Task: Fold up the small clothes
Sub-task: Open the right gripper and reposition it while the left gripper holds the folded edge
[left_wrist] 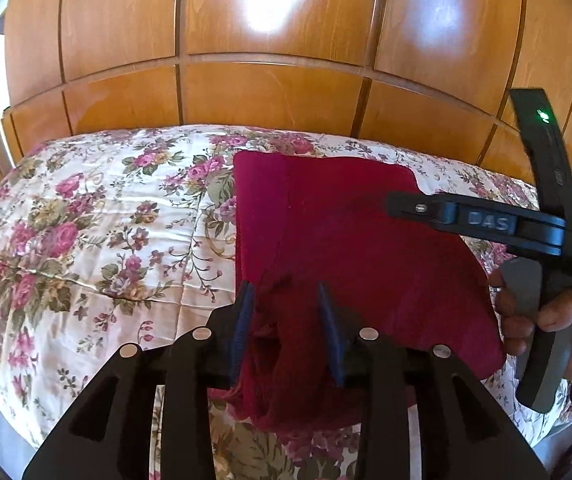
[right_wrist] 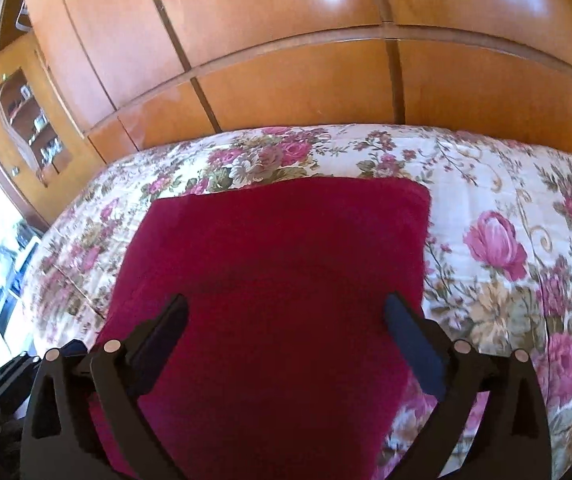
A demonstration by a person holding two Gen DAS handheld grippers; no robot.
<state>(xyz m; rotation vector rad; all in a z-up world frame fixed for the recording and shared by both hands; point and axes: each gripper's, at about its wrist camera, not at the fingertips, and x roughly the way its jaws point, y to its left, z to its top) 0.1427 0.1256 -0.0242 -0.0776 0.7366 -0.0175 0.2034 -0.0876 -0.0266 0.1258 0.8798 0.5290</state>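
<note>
Red garment [left_wrist: 346, 248] lies flat on the bed [left_wrist: 85, 220], on a floral quilt, roughly rectangular, far edge toward the wooden wardrobe [left_wrist: 269, 92] panels behind the bed. Near end is bunched and gathered.

Left hand-held gripper [left_wrist: 286, 312]: jaws partly spread, a moderate gap between the blue pads [left_wrist: 245, 320]. The bunched near end of the red garment sits in that gap and hangs below the fingers. Fabric touches the left pad; whether the right pad presses on it cannot be told, and the gap looks wider than the bunch. No firm pinch visible.

Right hand-held gripper [right_wrist: 286, 336]: jaws spread wide, pads well apart. In the right wrist view the garment fills the space under and between the fingers, but neither pad touches it; the cloth lies flat beneath. The garment's right edge runs just beside the right finger, quilt showing past it.

In the left wrist view the right hand-held gripper appears from the side at the garment's right edge, held by a hand [left_wrist: 554, 320], fingers reaching in over the cloth, a green light lit on its body.

Garment position relative to the tools: near end at the left one, right portion under the right one.
</note>
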